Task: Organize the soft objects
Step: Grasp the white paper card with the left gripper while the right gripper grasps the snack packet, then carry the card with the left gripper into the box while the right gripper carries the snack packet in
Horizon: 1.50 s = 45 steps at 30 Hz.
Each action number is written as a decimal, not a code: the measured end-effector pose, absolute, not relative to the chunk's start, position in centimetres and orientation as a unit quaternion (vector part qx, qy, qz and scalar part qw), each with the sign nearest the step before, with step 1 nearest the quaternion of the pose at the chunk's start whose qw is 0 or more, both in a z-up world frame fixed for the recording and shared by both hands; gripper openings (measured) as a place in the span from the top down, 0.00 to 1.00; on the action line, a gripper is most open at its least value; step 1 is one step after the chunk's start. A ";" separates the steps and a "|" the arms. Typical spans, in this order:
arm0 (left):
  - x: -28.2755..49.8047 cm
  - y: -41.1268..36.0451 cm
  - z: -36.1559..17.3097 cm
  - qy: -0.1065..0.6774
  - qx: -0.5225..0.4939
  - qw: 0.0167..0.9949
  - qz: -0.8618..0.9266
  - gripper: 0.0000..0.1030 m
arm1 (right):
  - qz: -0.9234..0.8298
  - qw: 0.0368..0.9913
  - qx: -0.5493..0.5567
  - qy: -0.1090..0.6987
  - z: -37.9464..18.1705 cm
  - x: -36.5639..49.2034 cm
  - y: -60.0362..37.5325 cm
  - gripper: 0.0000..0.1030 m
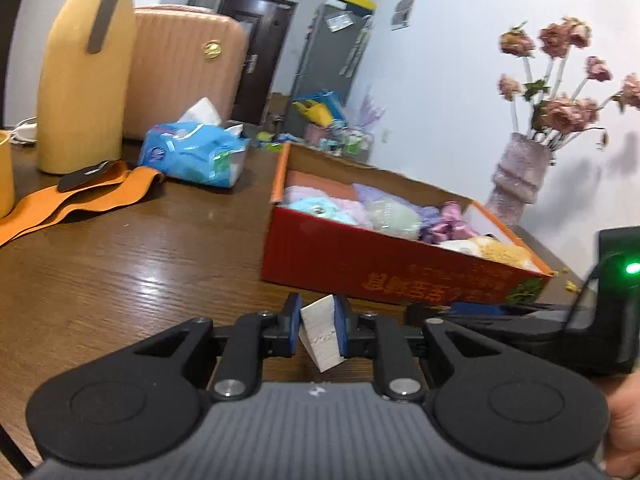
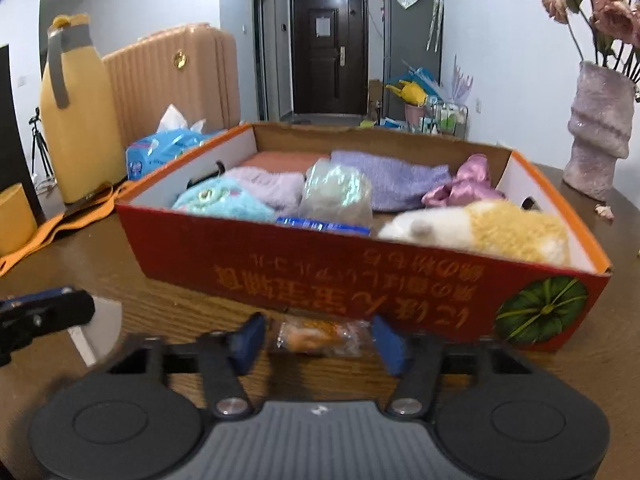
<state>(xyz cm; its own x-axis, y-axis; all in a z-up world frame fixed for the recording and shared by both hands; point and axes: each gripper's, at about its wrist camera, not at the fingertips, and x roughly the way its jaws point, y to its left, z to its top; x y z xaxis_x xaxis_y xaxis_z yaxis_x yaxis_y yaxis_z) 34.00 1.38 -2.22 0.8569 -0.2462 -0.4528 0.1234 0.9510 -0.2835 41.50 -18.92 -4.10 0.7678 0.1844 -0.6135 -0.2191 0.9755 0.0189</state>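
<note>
Open bench (image 1: pixel 120 256) left of the red box (image 1: pixel 360 264), bare wood up to the tissue pack (image 1: pixel 192 156) and orange cloth (image 1: pixel 80 196). Box front wall blocks straight-ahead travel for both claws; entry is over the rim only. Inside is packed with soft items, plush toy (image 2: pixel 500 232) against the near right corner. Wrapped snack (image 2: pixel 316 340) lies on the bench between right claw (image 2: pixel 320 340) fingers, just before the box. Vase (image 2: pixel 600 128) stands right of the box.
</note>
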 end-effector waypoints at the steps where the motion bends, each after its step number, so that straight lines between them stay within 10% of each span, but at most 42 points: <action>1: 33.7 1.3 -2.1 0.244 -0.124 0.956 -0.109 0.83 | 0.106 0.939 -0.028 0.325 -4.3 41.4 -18.8 0.52; 28: 20.8 -8.7 3.5 0.185 0.013 0.970 -0.157 0.82 | 0.114 0.966 0.024 0.229 0.9 19.3 -28.4 0.58; 45: 39.6 -11.5 6.5 0.178 0.002 0.970 -0.167 0.82 | 0.113 0.974 0.021 0.197 3.5 37.3 -28.3 0.58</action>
<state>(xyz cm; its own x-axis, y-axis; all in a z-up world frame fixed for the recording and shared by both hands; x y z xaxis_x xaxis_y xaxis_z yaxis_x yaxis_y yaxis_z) 39.65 -11.49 6.52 0.8812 -0.3232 -0.3451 0.3249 0.9442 -0.0548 37.27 -28.34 3.47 0.8968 0.2272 -0.3797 -0.2110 0.9738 0.0844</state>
